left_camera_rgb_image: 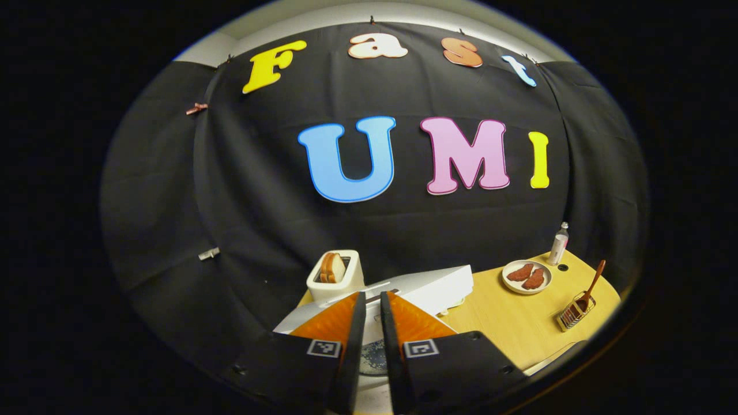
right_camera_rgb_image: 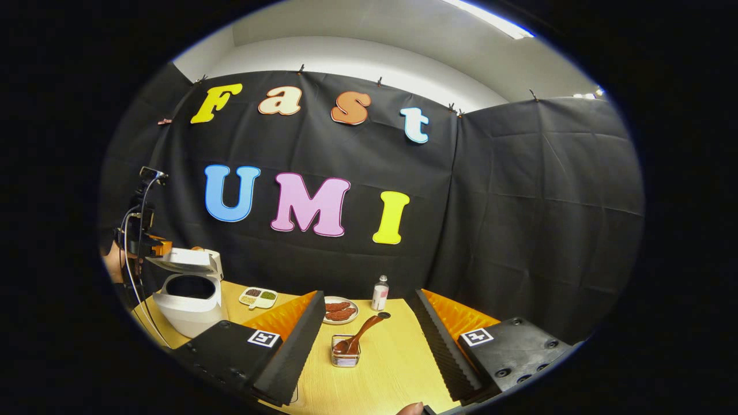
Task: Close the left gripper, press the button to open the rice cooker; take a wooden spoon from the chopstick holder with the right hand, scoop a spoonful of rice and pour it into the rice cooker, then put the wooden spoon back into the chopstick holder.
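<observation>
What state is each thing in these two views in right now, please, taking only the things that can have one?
Rice cooker: lid up, pot open.
Wooden spoon: standing tilted in the chopstick holder, untouched.
Toaster: bread in the slot.
Plate: holds two reddish pieces.
Bottle: upright.
Left gripper: nearly shut, empty.
Right gripper: open, empty.

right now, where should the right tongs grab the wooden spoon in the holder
Grip the wooden spoon on the upper handle, where it leans up and to the right, clear of the chopstick holder. The bowl end sits down inside the wire basket, so it is a poor spot. Come from above with the open right tongs straddling the slanted handle, probably best across its width.
</observation>
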`<state>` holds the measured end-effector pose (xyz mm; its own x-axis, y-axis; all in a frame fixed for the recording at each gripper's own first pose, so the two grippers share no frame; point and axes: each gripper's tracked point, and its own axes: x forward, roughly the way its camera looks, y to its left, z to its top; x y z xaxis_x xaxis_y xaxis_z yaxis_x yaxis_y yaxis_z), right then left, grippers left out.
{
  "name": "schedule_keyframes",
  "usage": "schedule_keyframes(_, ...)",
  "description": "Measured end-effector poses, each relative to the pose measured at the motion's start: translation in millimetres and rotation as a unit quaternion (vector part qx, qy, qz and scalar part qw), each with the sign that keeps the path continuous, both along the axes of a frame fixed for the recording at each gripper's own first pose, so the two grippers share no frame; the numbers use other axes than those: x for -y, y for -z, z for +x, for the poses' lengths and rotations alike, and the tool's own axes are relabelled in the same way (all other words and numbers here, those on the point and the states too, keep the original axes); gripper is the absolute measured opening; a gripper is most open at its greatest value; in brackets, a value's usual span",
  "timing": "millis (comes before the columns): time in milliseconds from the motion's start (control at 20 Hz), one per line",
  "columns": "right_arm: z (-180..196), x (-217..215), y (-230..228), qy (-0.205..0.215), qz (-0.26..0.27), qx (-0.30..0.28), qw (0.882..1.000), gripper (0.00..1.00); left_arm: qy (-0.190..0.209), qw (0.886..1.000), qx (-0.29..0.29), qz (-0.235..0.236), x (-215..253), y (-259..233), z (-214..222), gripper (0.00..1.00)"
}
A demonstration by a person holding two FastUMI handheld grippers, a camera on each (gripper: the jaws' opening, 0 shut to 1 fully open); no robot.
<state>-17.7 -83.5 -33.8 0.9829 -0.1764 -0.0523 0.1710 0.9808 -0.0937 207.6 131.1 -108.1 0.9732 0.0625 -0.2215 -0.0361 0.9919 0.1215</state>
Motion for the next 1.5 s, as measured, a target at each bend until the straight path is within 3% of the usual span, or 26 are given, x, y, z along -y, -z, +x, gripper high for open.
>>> schedule_keyframes(50, -3.2, 0.9, 0.9, 0.000, 0.001, -0.001, 1.000, 0.98, 0.006, 1.000, 0.009, -0.002, 6.0, -5.9, -5.8, 0.40)
schedule_keyframes(100, -3.7, 1.9, 0.1, 0.000, 0.003, 0.000, 1.000, 0.98, 0.011, 1.000, 0.018, -0.007, 10.2, -11.4, -10.6, 0.48)
schedule_keyframes(150, -3.9, 2.2, 1.2, -0.002, 0.006, -0.001, 1.000, 0.98, 0.016, 0.999, 0.027, -0.012, 14.6, -17.7, -16.0, 0.70)
schedule_keyframes(200, -4.1, 1.3, 4.3, -0.005, 0.010, -0.003, 1.000, 0.98, 0.021, 0.999, 0.032, -0.018, 18.9, -22.4, -23.8, 0.80)
schedule_keyframes(250, -4.1, -0.7, 6.2, -0.011, 0.015, -0.005, 1.000, 0.98, 0.015, 0.999, 0.037, -0.021, 19.8, -25.7, -30.3, 1.00)
schedule_keyframes(550, 16.5, -5.8, 31.4, -0.063, 0.047, -0.031, 0.996, 0.98, 0.009, 0.996, 0.047, -0.070, 50.5, -32.0, -81.0, 0.96)
schedule_keyframes(750, 49.1, 2.9, 72.7, -0.088, 0.071, -0.057, 0.992, 0.98, -0.010, 0.996, 0.034, -0.086, 70.5, -15.7, -116.0, 0.97)
schedule_keyframes(1050, 109.8, 16.5, 157.1, -0.115, 0.147, -0.119, 0.975, 0.98, -0.033, 0.999, 0.016, -0.030, 92.7, 10.7, -159.5, 0.97)
schedule_keyframes(1200, 138.7, 26.2, 201.4, -0.116, 0.172, -0.148, 0.967, 0.98, -0.023, 0.999, 0.006, -0.033, 120.7, 22.9, -170.9, 0.96)
schedule_keyframes(1500, 188.3, 41.1, 272.8, -0.123, 0.206, -0.185, 0.953, 0.93, -0.043, 0.998, -0.026, -0.038, 145.0, 59.0, -187.7, 0.96)
